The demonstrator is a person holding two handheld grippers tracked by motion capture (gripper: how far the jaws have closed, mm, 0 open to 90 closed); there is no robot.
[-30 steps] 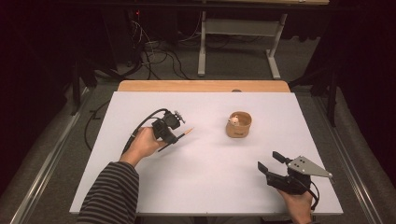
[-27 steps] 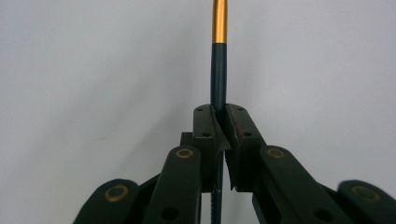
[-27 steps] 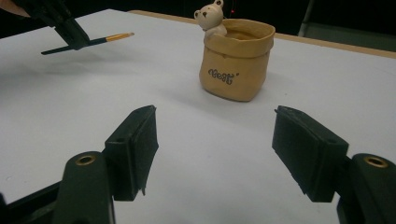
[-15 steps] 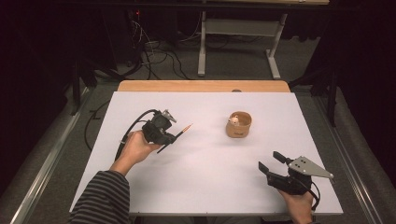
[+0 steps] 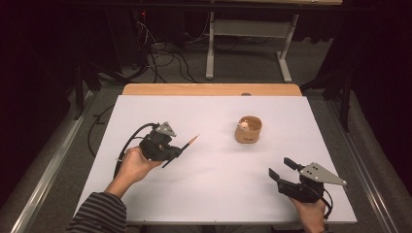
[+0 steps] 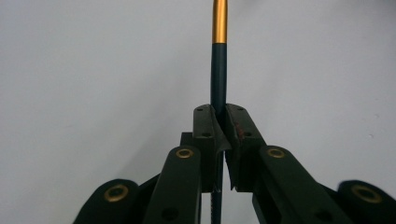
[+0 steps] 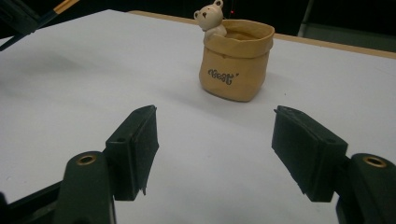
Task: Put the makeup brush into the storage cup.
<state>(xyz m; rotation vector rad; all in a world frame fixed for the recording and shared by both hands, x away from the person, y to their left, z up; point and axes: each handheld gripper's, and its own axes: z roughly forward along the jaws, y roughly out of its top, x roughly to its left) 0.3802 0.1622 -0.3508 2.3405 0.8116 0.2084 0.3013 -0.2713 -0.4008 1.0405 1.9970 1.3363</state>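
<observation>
My left gripper is shut on a thin dark pen with a gold end, held just above the white table at its left side. In the left gripper view the pen's shaft rises straight up from between the closed jaws of the left gripper. A tan pouch-shaped cup with a small bear figure on its rim stands right of centre. My right gripper rests open near the front right edge. The right gripper view has the right gripper facing the tan cup, well short of it.
A wooden strip runs along the table's far edge. Beyond it are a white desk frame and cables on the dark floor. A black cable trails from the left gripper.
My left hand has carried the pen back toward the front left of the table. The right gripper has stayed where it was.
</observation>
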